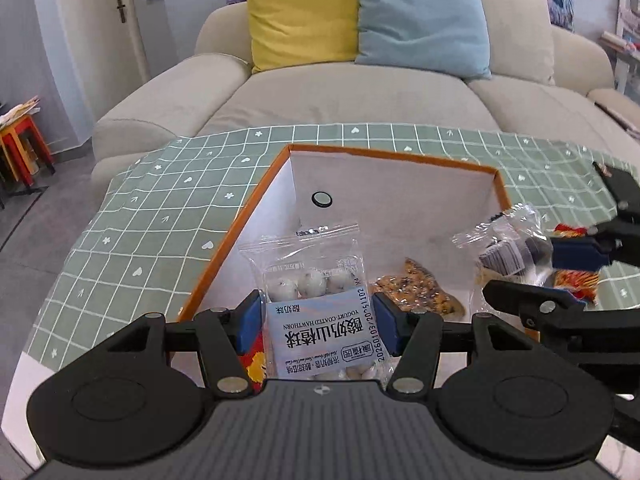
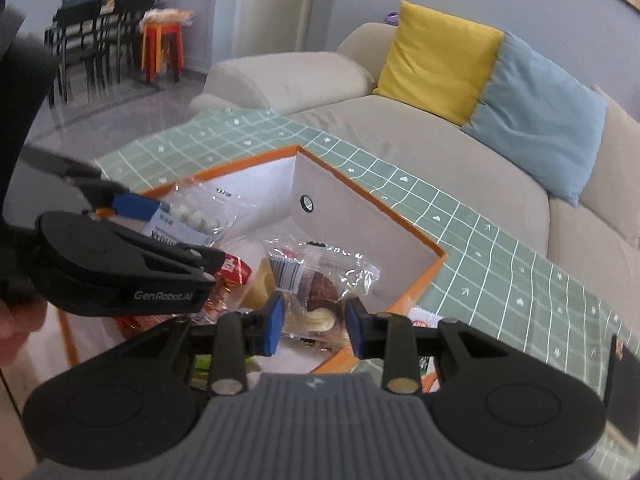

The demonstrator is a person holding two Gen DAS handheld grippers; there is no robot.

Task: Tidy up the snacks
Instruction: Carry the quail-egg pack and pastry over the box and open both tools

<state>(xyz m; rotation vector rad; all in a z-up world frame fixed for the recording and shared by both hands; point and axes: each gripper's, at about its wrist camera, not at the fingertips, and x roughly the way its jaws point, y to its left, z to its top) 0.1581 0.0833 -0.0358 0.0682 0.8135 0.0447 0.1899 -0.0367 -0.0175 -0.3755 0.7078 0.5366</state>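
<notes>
Left wrist — orange box (image 1: pixel 224 240) holds brown snack packet (image 1: pixel 416 292).

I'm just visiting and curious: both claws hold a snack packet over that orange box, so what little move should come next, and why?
Probably lower and let go. The left gripper holds the hawthorn packet and the right gripper the clear pastry packet, both already above the orange box.

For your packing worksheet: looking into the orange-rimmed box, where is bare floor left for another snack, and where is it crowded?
Free: the box floor along the far wall under the round eyelet, and toward the far right corner. Crowded: the near side, where the peanut brittle pack and red wrapper lie below both loaded tools.
</notes>
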